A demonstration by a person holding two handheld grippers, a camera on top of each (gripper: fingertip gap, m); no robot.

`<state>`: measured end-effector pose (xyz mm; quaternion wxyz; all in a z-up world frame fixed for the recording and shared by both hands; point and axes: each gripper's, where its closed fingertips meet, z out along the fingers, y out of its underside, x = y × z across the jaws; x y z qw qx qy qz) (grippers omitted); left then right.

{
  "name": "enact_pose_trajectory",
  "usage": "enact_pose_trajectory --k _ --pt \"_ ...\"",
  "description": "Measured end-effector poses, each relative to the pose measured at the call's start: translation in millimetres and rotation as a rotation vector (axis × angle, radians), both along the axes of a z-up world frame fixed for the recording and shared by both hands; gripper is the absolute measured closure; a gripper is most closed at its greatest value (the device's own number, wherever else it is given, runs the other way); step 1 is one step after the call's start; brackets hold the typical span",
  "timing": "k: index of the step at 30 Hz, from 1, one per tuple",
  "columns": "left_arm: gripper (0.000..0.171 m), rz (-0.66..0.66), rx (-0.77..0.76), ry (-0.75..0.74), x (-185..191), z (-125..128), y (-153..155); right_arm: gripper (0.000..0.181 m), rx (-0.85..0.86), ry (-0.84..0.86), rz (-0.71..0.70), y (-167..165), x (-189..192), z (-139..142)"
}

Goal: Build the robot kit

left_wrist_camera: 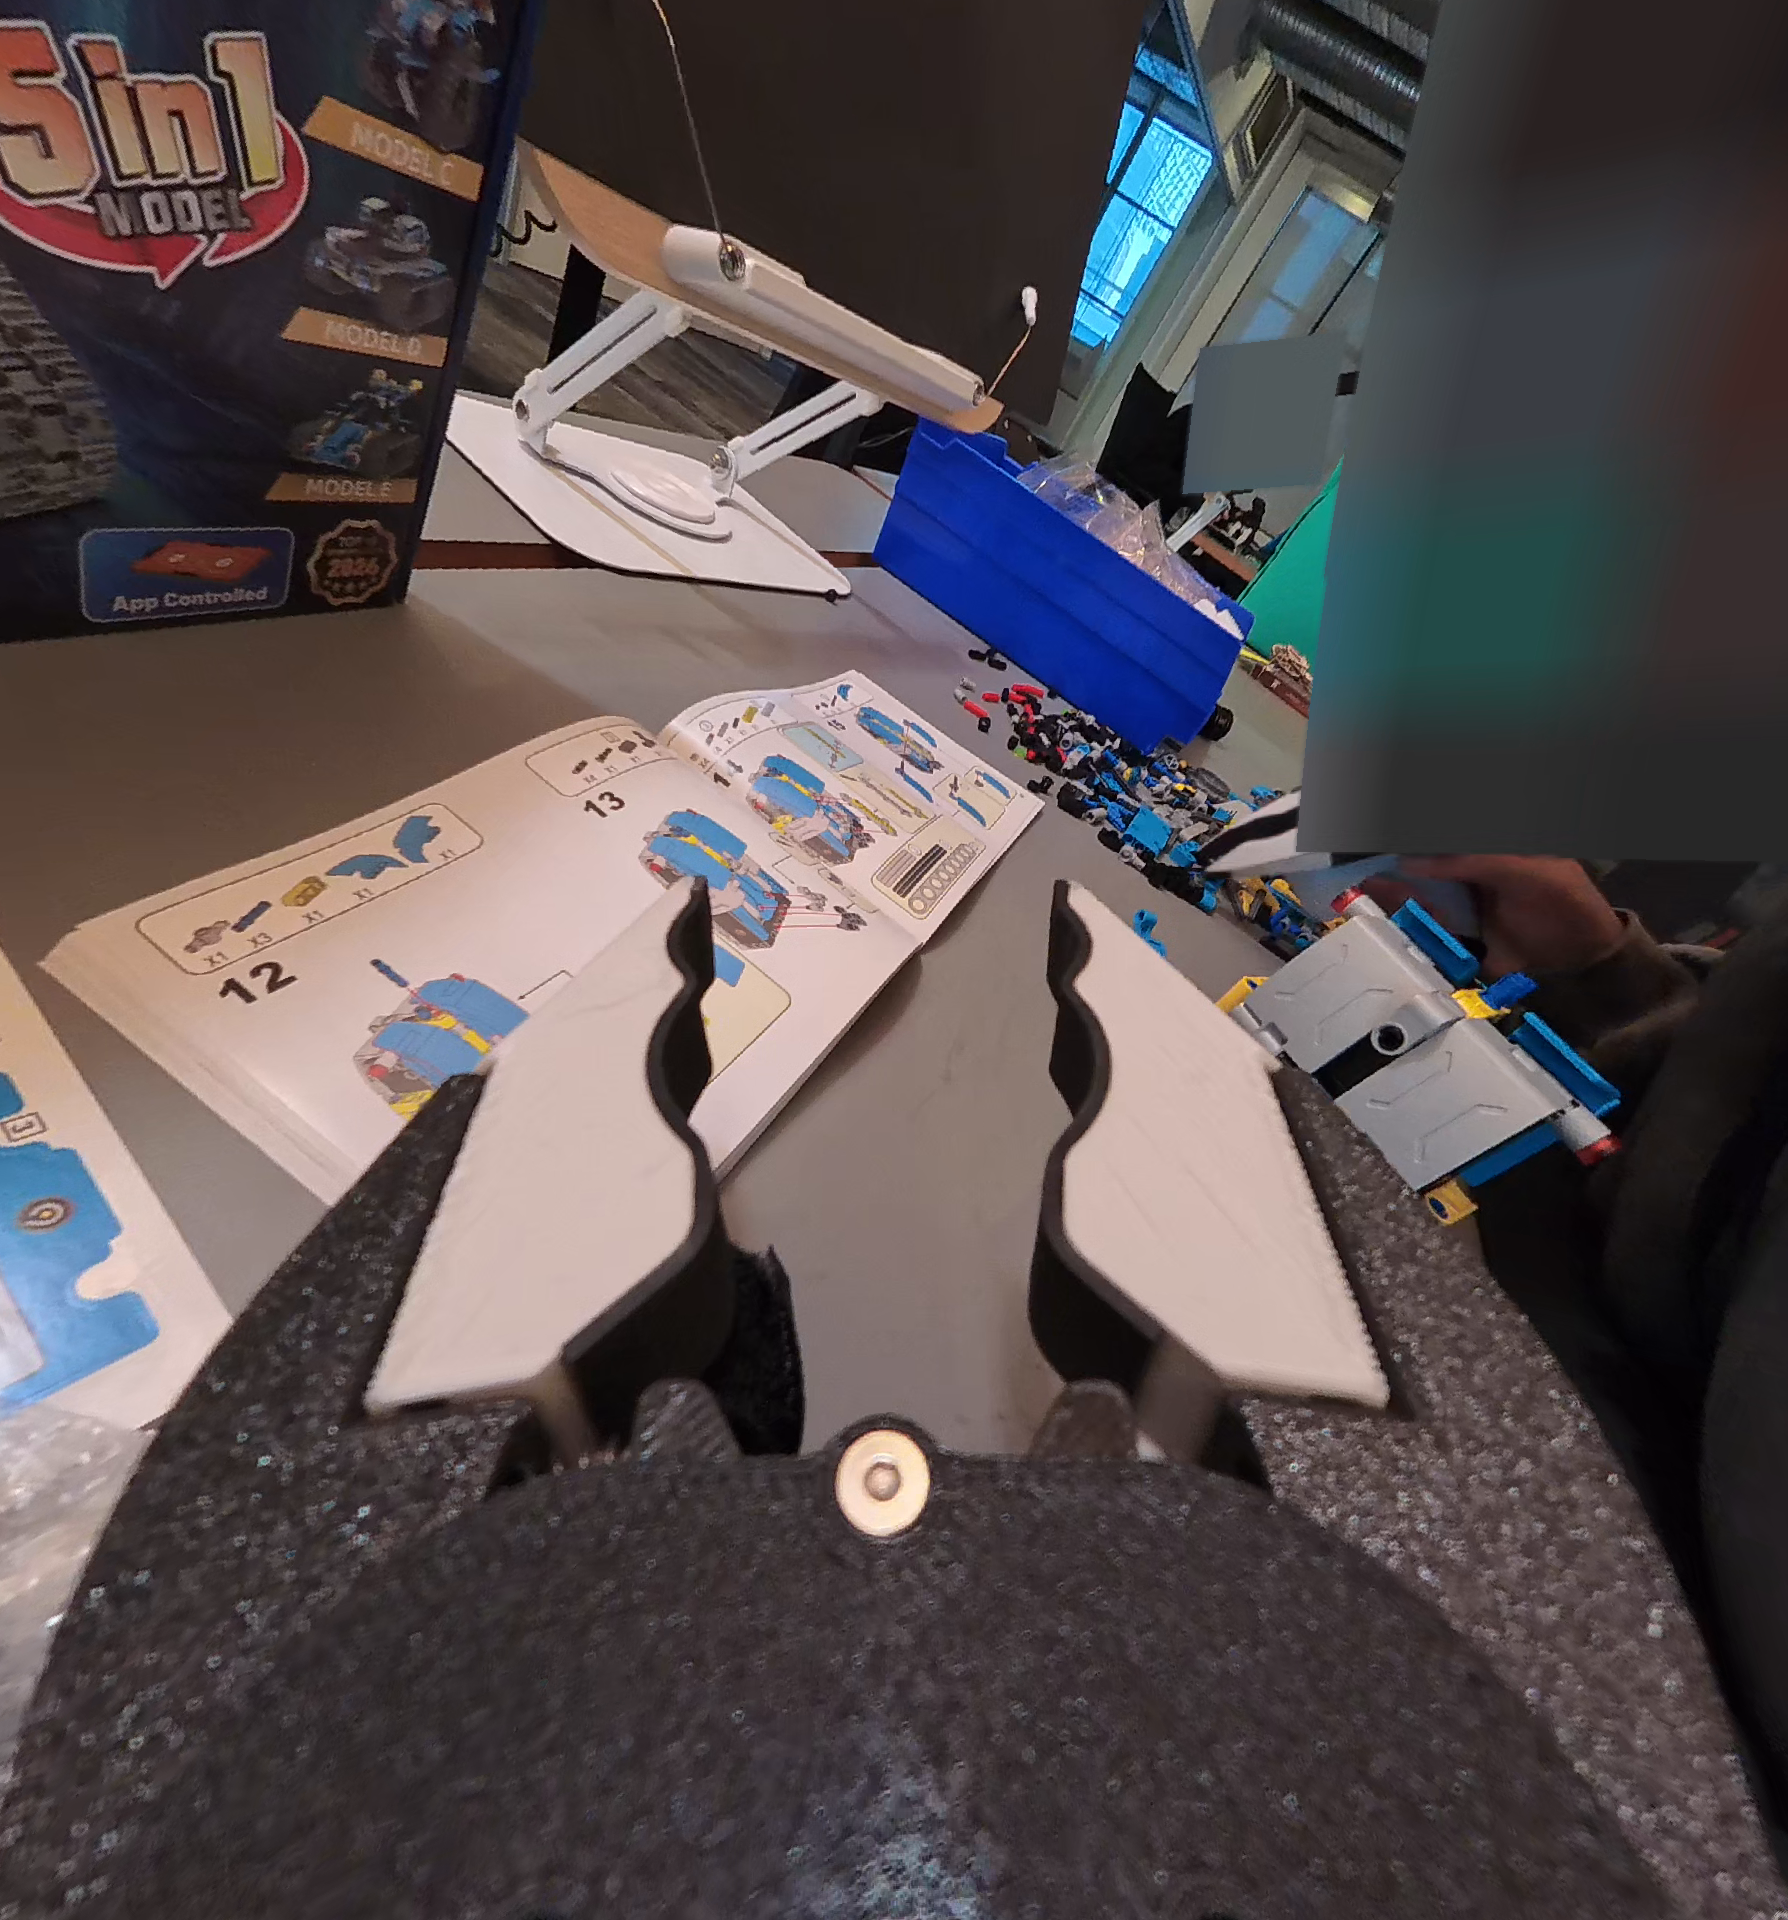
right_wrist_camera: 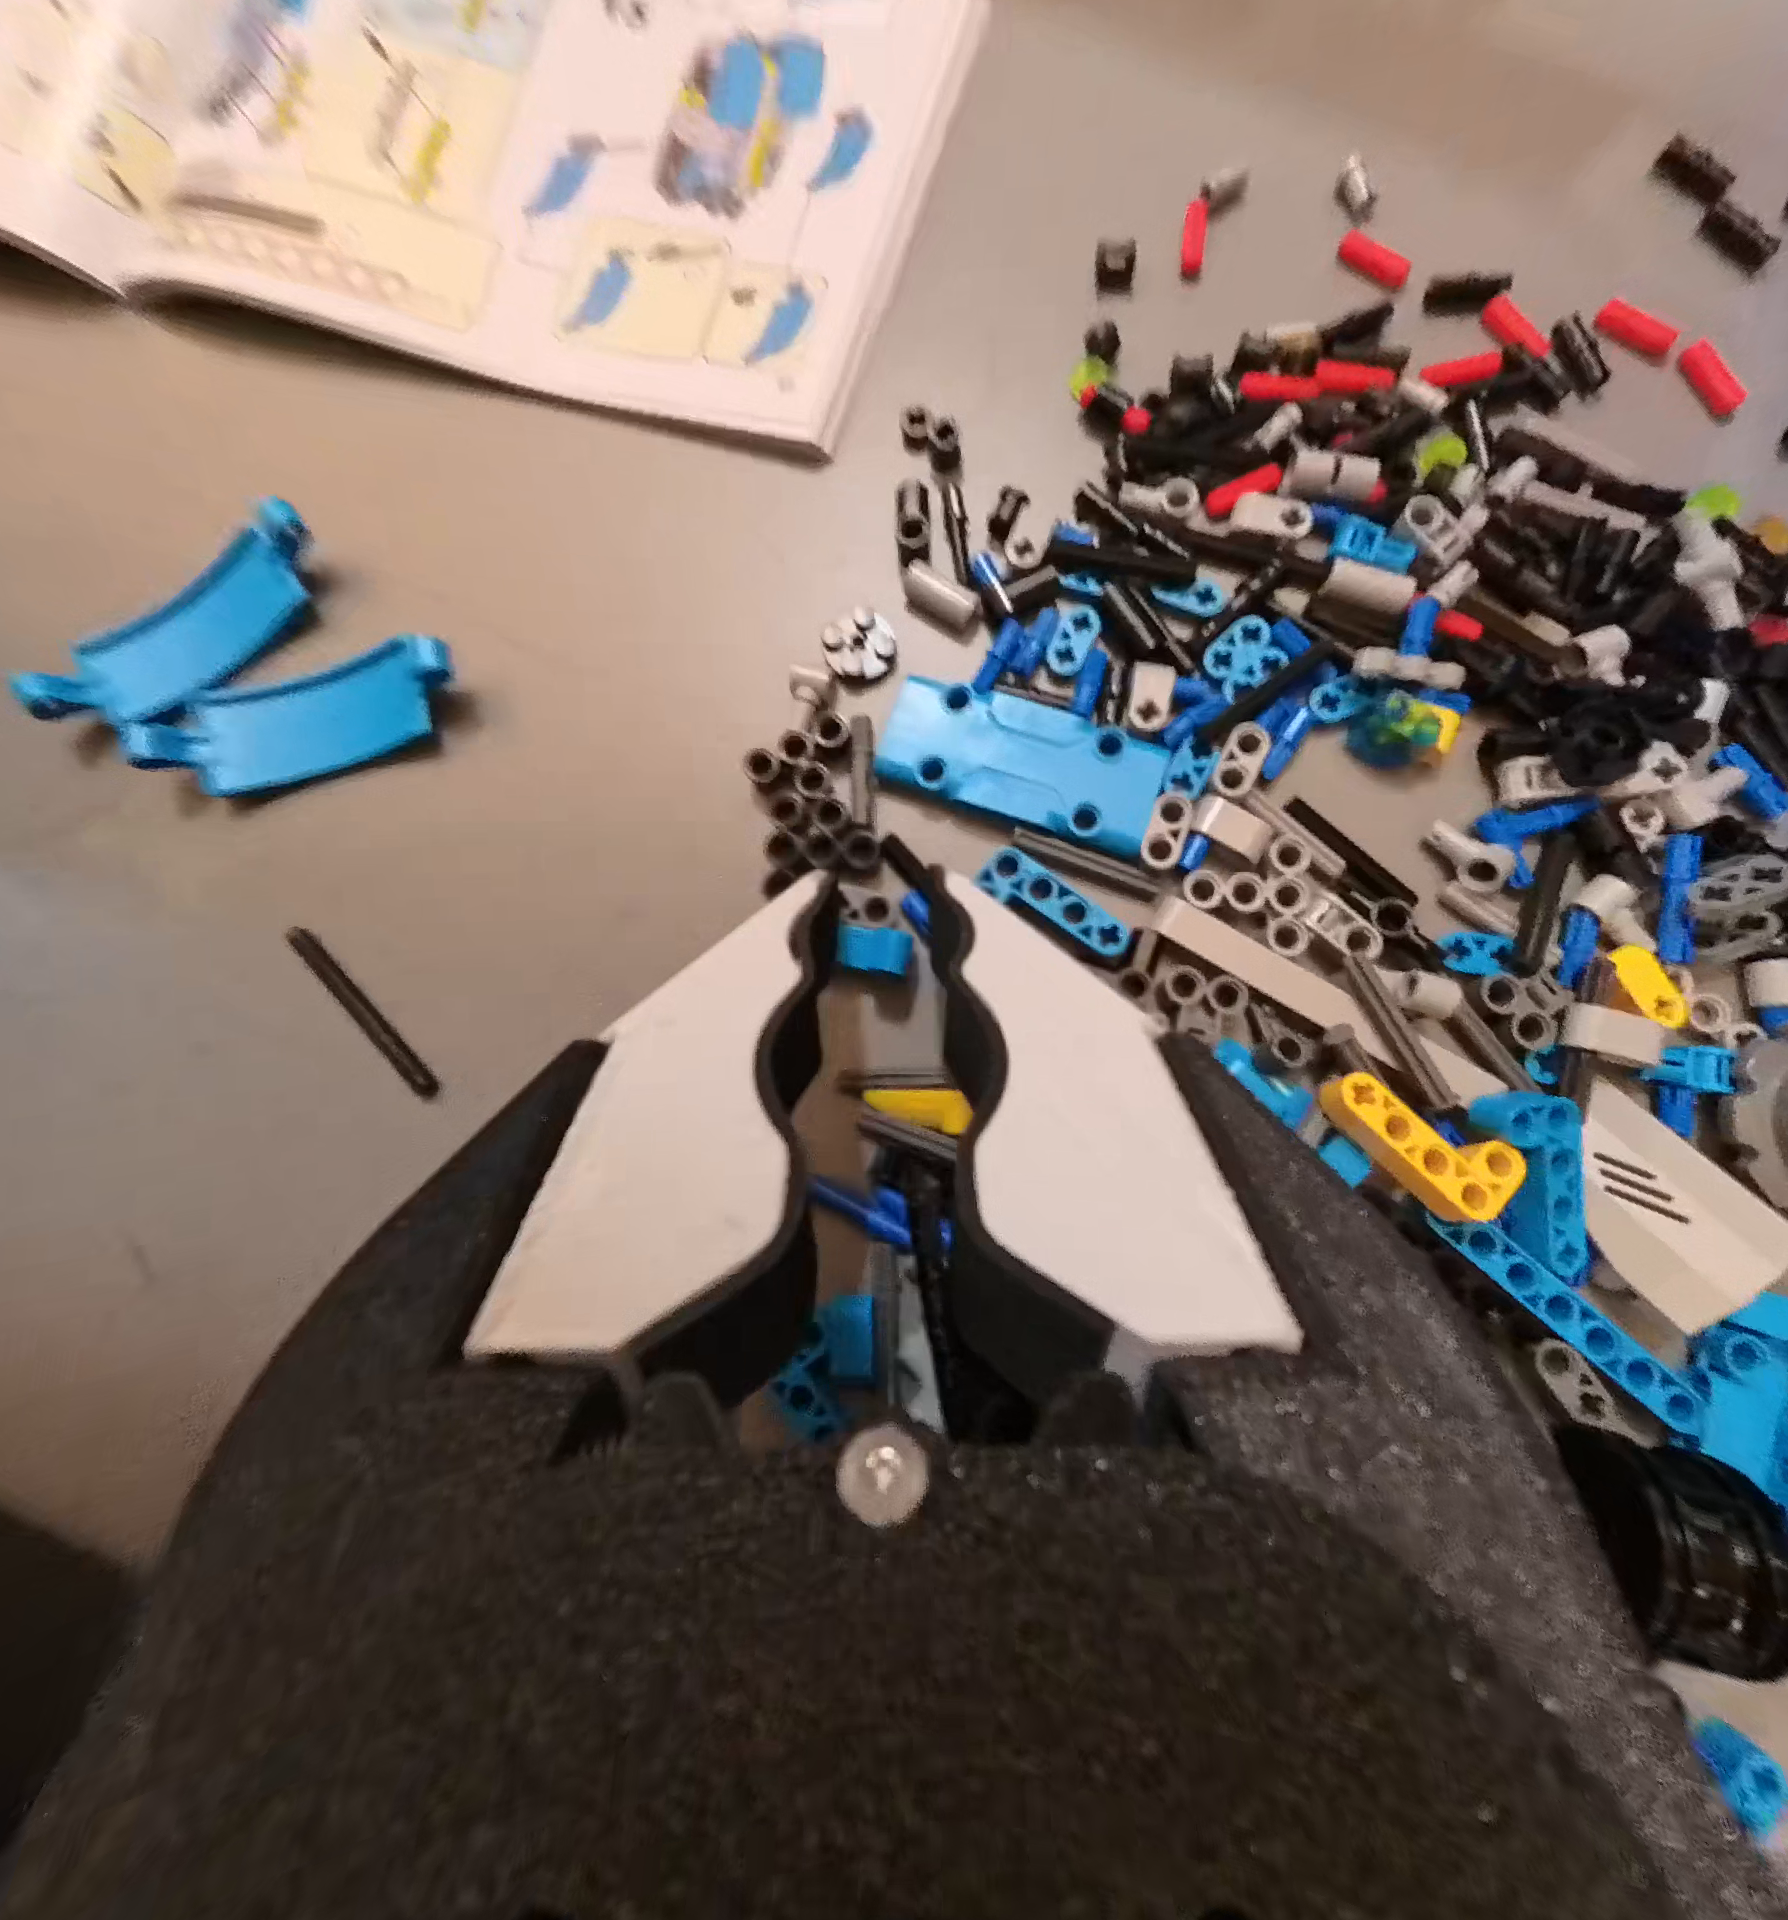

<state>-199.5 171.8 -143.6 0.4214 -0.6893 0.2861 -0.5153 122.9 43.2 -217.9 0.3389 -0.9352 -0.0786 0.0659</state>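
My left gripper (left_wrist_camera: 882, 904) is open and empty. It hovers over the grey table (left_wrist_camera: 869, 1143) at the right edge of an open instruction booklet (left_wrist_camera: 454, 935). A partly built grey, blue and yellow model (left_wrist_camera: 1389, 1039) lies just right of it, with a hand (left_wrist_camera: 1524, 904) behind. My right gripper (right_wrist_camera: 885, 883) hovers over the near edge of a pile of small building pieces (right_wrist_camera: 1389, 623). Its jaws stand a narrow gap apart, with a grey piece (right_wrist_camera: 874, 1029) and a small blue piece (right_wrist_camera: 869, 948) showing between them. I cannot tell if they are pinched.
A printed toy box (left_wrist_camera: 194, 312), a white folding stand (left_wrist_camera: 661, 416) and a blue bin (left_wrist_camera: 1056, 582) stand at the back. A sticker sheet (left_wrist_camera: 17, 1195) lies far left. Two blue curved panels (right_wrist_camera: 235, 665), a black axle (right_wrist_camera: 362, 1013) and a black tyre (right_wrist_camera: 1721, 1558) lie loose. The gap from one gripper's tips to the other's is roughly 35 cm. The black axle (right_wrist_camera: 362, 1013) lies some 10 cm from my right tips, 30 cm from my left tips.
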Motion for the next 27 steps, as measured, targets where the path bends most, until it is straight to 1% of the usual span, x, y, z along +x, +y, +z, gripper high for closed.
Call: enact_pose_trajectory --k 1,4,6,10,13,18,19,22,27 --pt "0.107 0.001 0.002 0.000 0 0 0 0.164 -0.018 -0.027 -0.008 -1 3 -4" --pt "0.107 0.004 0.010 0.001 0 1 -1 0.161 0.007 0.015 0.010 -1 -3 1" --pt "0.107 0.004 0.008 0.001 0 0 0 0.161 0.025 0.010 0.018 -1 -5 3" --pt "0.107 0.004 0.003 0.002 0 0 0 0.161 -0.013 -0.011 0.035 -4 -8 -5" --pt "0.107 0.005 0.001 0.002 0 0 0 0.164 -0.014 -0.003 0.029 -4 -6 -5" --pt "0.107 0.005 0.001 0.003 0 0 0 0.164 -0.011 -0.011 0.018 -3 -3 -5" --pt "0.107 0.004 0.002 0.004 0 0 0 0.168 -0.012 -0.011 0.024 -3 -5 -6" --pt "0.107 0.003 0.004 0.004 1 0 0 0.167 -0.032 -0.047 0.044 -3 -8 -11" --pt "0.107 0.003 0.004 0.004 1 0 0 0.167 -0.043 -0.027 0.045 -4 -7 -10"
